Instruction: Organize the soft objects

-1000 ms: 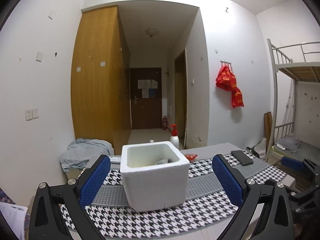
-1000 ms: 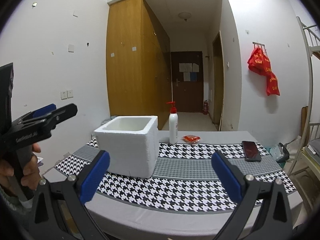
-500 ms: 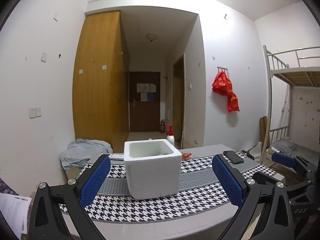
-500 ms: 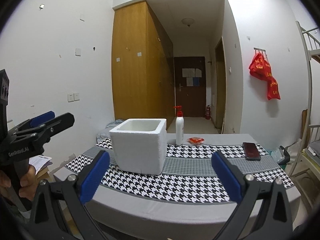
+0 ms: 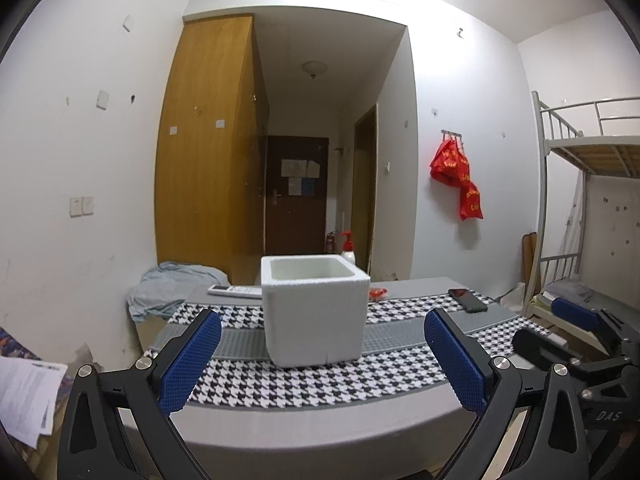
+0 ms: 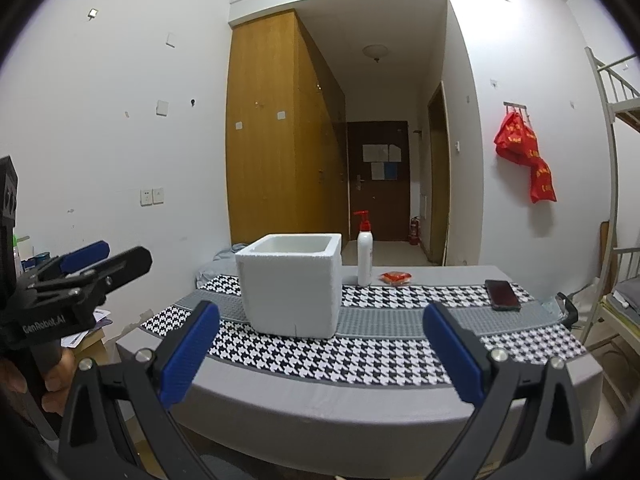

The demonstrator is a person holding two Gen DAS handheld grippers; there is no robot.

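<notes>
Standing at frame center on the houndstooth table runner (image 5: 304, 380), the white foam box (image 5: 316, 312) is upright, its top uncovered. Left gripper (image 5: 324, 364) and right gripper (image 6: 322, 352): jaws spread wide, holding nothing, both short of the table (image 6: 360, 412) edge.

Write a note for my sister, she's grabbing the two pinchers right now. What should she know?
Left gripper: open, empty, held back from the table.
Right gripper: open, empty, also back from the table edge.
White foam box stands upright on the checked runner; what's inside it is hidden from here.
Done: can't tell; nothing is being held.
Left: no loose soft item shows on the table. Check inside the box first, then look around.
</notes>
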